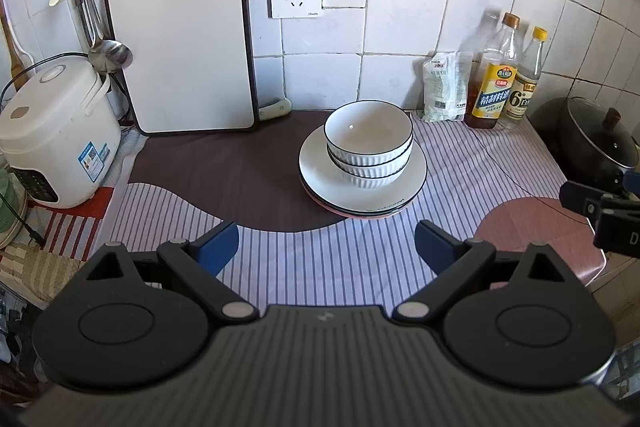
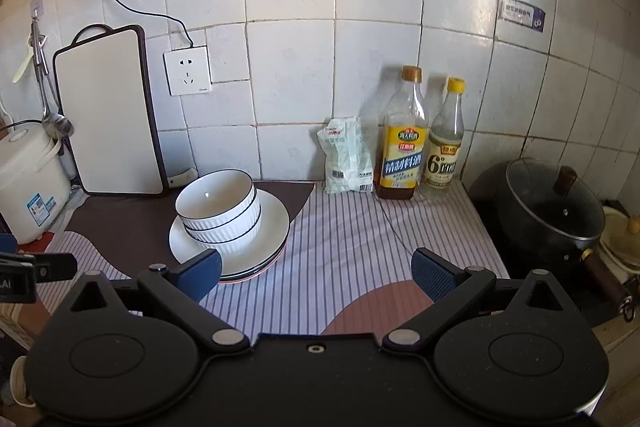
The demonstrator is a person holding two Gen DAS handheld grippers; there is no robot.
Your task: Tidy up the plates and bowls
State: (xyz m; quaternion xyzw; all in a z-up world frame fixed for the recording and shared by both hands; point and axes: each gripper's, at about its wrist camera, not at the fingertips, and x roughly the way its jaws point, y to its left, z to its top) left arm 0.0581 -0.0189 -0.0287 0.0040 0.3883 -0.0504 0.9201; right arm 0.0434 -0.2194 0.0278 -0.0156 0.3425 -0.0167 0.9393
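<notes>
Two white ribbed bowls (image 1: pixel 368 143) with dark rims are nested on a stack of white plates (image 1: pixel 320 167), with a pink plate at the bottom, on the counter mat. The stack also shows in the right wrist view: bowls (image 2: pixel 218 213), plates (image 2: pixel 272 227). My left gripper (image 1: pixel 326 243) is open and empty, a short way in front of the stack. My right gripper (image 2: pixel 316 273) is open and empty, to the right of the stack; its left finger overlaps the plates' front edge in view. Part of the right gripper (image 1: pixel 600 205) shows at the left view's right edge.
A white cutting board (image 1: pixel 180 39) leans on the tiled wall. A rice cooker (image 1: pixel 52 135) stands at the left. A salt bag (image 1: pixel 444 87) and two bottles (image 1: pixel 504 79) stand at the back right. A black lidded pot (image 2: pixel 556 219) sits on the stove at the right.
</notes>
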